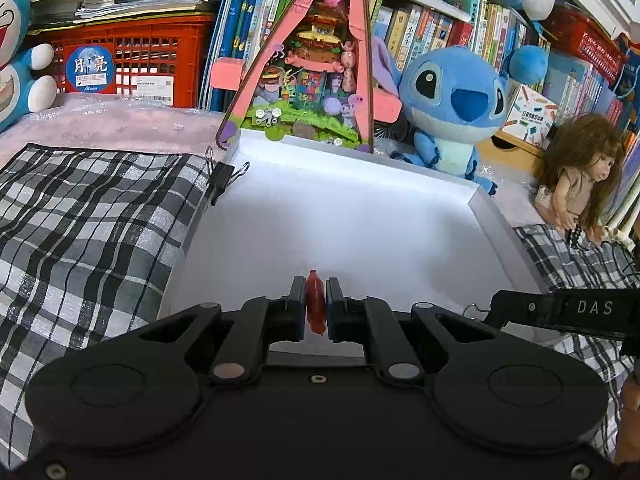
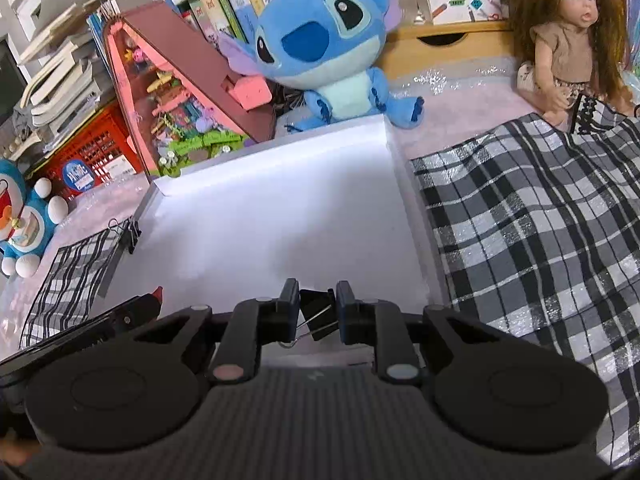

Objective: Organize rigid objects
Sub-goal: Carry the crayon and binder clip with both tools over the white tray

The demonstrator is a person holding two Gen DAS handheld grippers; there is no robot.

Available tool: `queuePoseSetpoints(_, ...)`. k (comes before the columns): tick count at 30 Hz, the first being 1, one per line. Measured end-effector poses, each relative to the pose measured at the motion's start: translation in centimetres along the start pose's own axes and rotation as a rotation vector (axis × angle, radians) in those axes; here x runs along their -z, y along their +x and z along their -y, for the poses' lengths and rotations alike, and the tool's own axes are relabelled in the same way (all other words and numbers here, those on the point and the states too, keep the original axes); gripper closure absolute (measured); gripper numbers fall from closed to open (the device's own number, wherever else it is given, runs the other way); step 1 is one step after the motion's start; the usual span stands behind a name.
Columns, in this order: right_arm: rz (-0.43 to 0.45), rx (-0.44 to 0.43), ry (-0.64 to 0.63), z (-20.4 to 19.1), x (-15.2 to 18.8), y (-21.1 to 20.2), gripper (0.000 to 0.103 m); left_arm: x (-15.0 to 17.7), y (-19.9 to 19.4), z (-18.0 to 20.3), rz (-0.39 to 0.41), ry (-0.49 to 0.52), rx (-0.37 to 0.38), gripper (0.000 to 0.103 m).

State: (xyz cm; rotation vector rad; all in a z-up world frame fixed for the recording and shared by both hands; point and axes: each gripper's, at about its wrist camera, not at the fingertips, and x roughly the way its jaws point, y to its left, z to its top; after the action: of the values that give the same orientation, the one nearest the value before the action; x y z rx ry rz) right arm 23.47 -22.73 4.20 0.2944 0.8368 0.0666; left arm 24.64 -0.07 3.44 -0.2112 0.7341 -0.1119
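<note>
- A shallow white tray (image 1: 400,208) fills the middle of both views; its floor shows only bare white, with low walls along the far and side edges.
- The left gripper (image 1: 316,306) sits at the lower centre of its frame over the tray's near end, its fingers drawn close on a small red pen-like piece (image 1: 315,304) that stands upright between the pads.
- The right gripper (image 2: 318,310) hovers at the lower centre of its own frame over the same tray, narrowed onto a black binder clip (image 2: 318,312), whose wire handles poke down toward the lower left.
- A second binder clip (image 1: 224,178) is fastened on the tray's left wall, at the edge of the plaid cloth (image 1: 92,232).
- Plaid cloth lies on both sides of the tray.
- Behind the far wall stands a pink triangular diorama house (image 1: 316,64), just beside a blue Stitch plush (image 1: 456,100).
- A long-haired doll (image 2: 568,36) sits at the upper right of the right view.
- A red crate (image 1: 132,60) and a Doraemon plush (image 2: 24,220) are at the left.
</note>
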Motion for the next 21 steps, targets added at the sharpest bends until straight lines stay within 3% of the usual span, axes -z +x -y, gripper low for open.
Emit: queuePoseSetpoints(21,-0.025,0.044,-0.011,-0.7,-0.9,2.5,0.080,0.8,0.3,0.2,-0.019,0.027,-0.014,0.094)
